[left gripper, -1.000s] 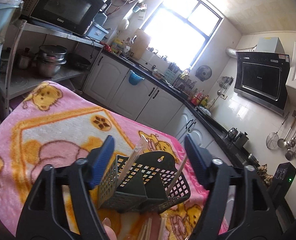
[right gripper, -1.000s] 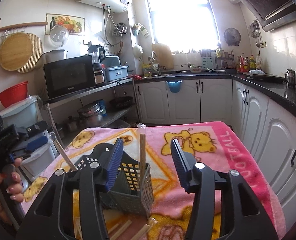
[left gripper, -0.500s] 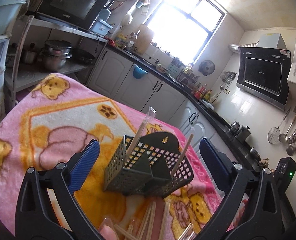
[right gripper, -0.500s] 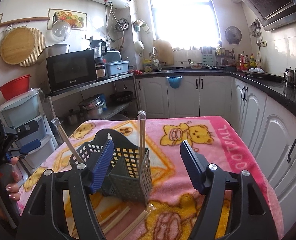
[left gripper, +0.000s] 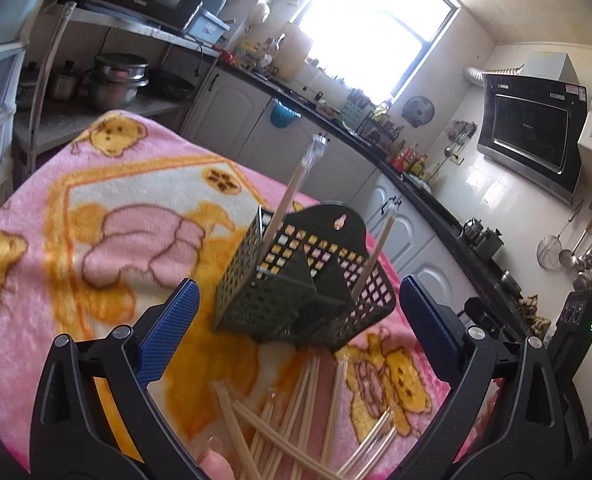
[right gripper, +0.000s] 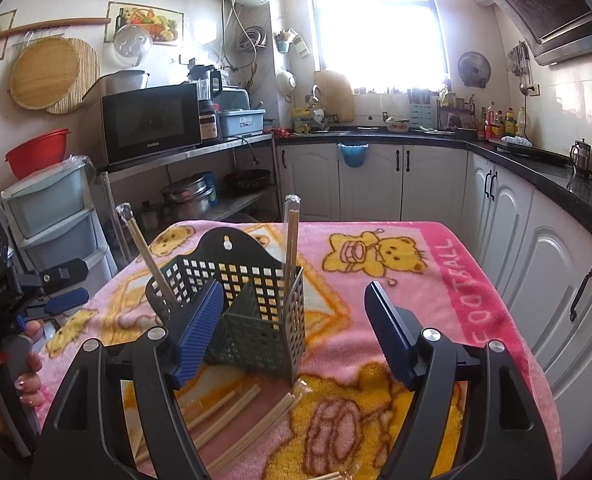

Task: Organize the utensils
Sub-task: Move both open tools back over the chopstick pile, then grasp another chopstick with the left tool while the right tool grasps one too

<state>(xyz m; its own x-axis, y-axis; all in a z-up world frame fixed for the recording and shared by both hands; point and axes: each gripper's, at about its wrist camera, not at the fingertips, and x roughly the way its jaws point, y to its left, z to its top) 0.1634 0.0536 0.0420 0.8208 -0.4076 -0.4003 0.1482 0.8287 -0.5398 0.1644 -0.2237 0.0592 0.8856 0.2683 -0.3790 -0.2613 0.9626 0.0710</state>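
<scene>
A dark green perforated utensil holder (left gripper: pixel 248 296) (right gripper: pixel 256 320) stands upright on the pink bear blanket (left gripper: pixel 96 200) (right gripper: pixel 416 280). Two wrapped chopstick pairs stick up from it, one (left gripper: pixel 292 196) (right gripper: pixel 292 248) in a corner cell and one (left gripper: pixel 376 252) (right gripper: pixel 148 252) leaning at the other end. Several loose wrapped chopsticks (left gripper: pixel 296 412) (right gripper: pixel 232 412) lie on the blanket in front of it. My left gripper (left gripper: pixel 296 282) is wide open just short of the holder. My right gripper (right gripper: pixel 293 285) faces the holder's corner, its jaws opening, pads off it.
A person's hand (right gripper: pixel 24 380) holds the left gripper at the table's left side. Behind stand a metal rack with a microwave (right gripper: pixel 152 124) and pots, plastic drawers (right gripper: pixel 52 216), and white cabinets (right gripper: pixel 416 184). The blanket's far and right edges drop off.
Both grippers have opened wider and drawn back and down from the holder, which stays standing. More of the loose chopsticks now show in front of it.
</scene>
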